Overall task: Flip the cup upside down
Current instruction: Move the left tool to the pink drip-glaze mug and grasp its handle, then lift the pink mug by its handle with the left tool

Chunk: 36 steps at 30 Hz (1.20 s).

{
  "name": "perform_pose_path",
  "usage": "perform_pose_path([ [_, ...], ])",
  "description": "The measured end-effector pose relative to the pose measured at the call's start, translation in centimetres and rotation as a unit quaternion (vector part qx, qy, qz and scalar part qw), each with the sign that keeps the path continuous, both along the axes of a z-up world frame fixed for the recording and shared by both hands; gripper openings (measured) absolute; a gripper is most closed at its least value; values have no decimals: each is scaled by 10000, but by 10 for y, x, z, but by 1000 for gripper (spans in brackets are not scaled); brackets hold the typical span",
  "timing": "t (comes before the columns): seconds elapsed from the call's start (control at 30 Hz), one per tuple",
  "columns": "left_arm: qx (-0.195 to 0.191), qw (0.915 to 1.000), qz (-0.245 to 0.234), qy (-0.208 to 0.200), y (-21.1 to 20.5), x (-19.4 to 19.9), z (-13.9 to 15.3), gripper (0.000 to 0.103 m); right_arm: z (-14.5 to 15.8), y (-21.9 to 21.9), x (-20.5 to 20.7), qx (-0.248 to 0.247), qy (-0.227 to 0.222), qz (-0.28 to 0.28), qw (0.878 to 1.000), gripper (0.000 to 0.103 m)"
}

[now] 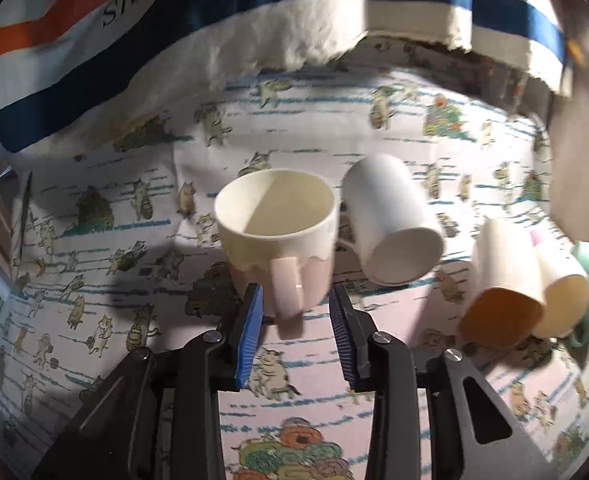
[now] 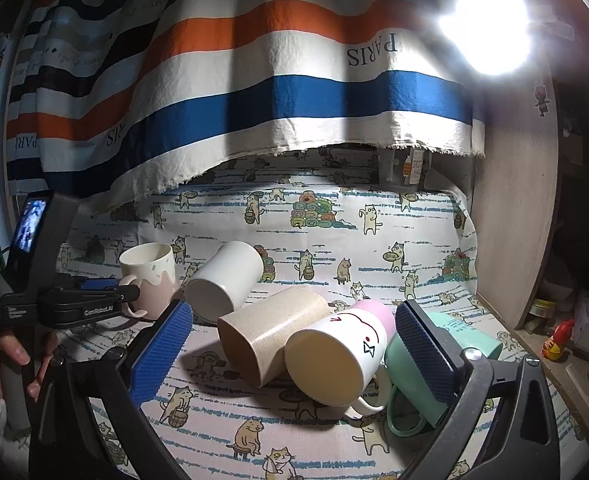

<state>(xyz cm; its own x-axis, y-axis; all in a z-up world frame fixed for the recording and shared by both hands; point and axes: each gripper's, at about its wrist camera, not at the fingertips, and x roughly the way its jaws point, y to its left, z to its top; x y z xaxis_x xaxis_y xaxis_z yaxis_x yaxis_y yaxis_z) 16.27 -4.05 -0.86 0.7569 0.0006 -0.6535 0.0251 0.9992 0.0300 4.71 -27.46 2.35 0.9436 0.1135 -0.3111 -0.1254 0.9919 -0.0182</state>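
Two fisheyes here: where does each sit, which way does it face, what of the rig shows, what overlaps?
Left wrist: on the left gripper, facing the upright pink mug; both blue pads show, open.
Right wrist: on the right gripper, facing the lying cups; open pads, plus the left gripper and hand.
Shared: pink mug, white cup, tan cup, cat tablecloth.

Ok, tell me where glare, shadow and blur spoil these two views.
Right wrist view: a lamp blows out the upper right corner. Left wrist view: the white cup and the cups at right are smeared by blur, and shadow darkens the cloth left of the pink mug.
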Motion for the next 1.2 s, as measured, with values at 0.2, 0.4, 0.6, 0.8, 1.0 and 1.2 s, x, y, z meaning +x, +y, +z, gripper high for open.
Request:
perform_pose_path([
  [0.2,-101,9999,-37,93,4,8,-7,15,-3,4,1,-87,43,23,10000,102],
  [0.4,-180,9997,-139,116,6,-3,-3,14,1,3,-6,-115,-70,12,9999,102],
  [0.6,-47,9998,-197,78,9,-32,1,14,-1,3,-9,-136,-2,-16,9999,102],
  [0.8,6,9993,-357,-103,14,-74,9,14,-4,9,-16,-259,-9,-9,9997,102],
  [1.0,-105,9987,-443,-231,22,-103,16,14,-4,20,-20,-257,26,124,9996,102],
  [1.2,-266,9975,-600,-245,25,-132,13,14,-1,32,-28,-293,2,316,9991,101],
])
